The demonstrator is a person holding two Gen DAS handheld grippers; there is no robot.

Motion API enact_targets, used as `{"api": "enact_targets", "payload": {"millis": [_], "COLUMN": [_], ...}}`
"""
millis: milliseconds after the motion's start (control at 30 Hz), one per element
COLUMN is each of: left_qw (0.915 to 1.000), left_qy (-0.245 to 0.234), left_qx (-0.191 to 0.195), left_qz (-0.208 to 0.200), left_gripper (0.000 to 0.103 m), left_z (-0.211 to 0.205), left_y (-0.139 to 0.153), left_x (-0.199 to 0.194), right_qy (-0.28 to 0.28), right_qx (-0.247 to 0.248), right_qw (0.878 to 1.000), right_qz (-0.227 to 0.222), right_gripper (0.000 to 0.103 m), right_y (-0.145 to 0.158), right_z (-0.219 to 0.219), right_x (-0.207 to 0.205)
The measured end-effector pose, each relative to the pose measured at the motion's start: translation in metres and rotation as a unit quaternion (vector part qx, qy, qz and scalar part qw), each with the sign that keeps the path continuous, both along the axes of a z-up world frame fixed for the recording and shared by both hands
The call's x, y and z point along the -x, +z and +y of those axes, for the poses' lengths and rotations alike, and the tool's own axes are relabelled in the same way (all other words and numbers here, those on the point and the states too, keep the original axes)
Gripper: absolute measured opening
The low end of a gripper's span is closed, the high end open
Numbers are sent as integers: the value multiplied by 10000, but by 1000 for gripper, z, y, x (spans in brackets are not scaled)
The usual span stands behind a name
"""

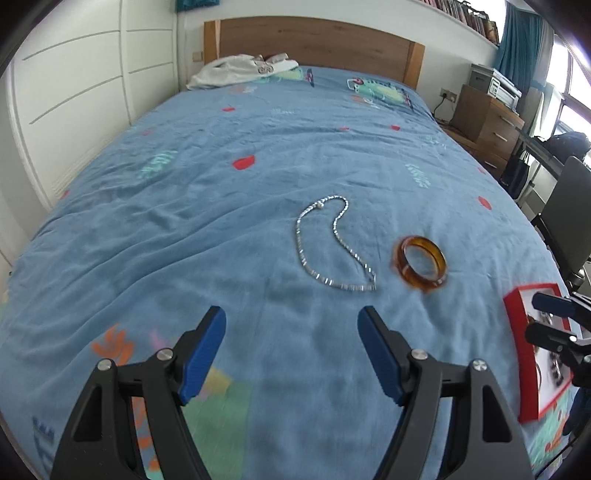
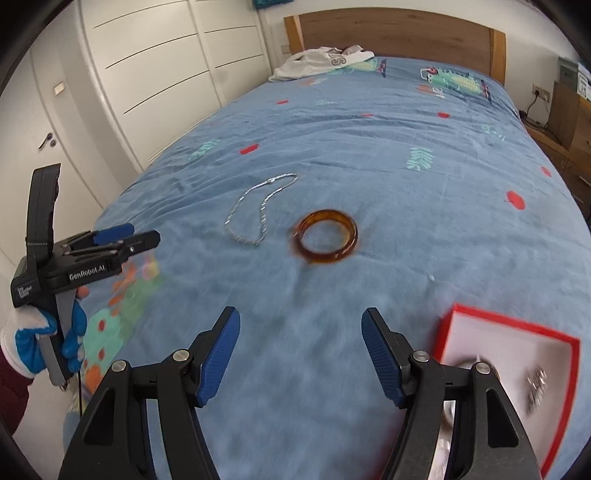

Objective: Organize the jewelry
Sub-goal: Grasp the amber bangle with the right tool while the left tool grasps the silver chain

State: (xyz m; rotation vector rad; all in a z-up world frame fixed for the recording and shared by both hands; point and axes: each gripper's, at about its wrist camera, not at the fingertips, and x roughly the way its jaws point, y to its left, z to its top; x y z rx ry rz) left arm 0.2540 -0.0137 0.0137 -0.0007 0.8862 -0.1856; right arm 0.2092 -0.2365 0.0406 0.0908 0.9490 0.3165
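Left gripper (image 1: 291,325) jaws spread wide, nothing between them; hovering over the blue bedspread (image 1: 221,221); silver chain necklace (image 1: 332,247) lies ahead of its tips, slightly to the right, in a loose loop; amber bangle (image 1: 421,264) just right of the chain, flat on the fabric, not touching it. Right gripper (image 2: 301,328) also wide open and empty; bangle (image 2: 327,240) straight ahead of its fingers; necklace (image 2: 258,210) ahead-left; red-rimmed white box (image 2: 517,332) just beside its right finger, with a small metallic piece (image 2: 537,387) inside, too blurred to identify. White garment (image 2: 321,61) far ahead by the wooden headboard (image 2: 399,27).
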Motion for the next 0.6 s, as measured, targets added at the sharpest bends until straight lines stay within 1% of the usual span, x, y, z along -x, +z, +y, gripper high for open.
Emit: {"api": "enact_targets", "payload": {"millis": [133, 300, 433, 600], "left_qw": [9999, 9994, 9994, 9992], "left_qy": [-71, -139, -115, 41], "left_qx": [77, 217, 132, 57], "left_qz": [101, 223, 297, 395], "left_gripper": [72, 72, 72, 72], "left_z": [-15, -36, -48, -51], "left_y": [-15, -31, -45, -61], "left_x": [-38, -81, -105, -122], "right_qy": [-122, -209, -249, -276], "right_qx": [-92, -141, -167, -253], "right_qw": [9998, 9995, 9993, 9989], "right_qz": [106, 179, 218, 264], "right_gripper": [67, 67, 67, 67], "right_y": [-18, -36, -48, -58], "right_z": [-5, -11, -16, -19], "right_x": [-36, -65, -79, -95]}}
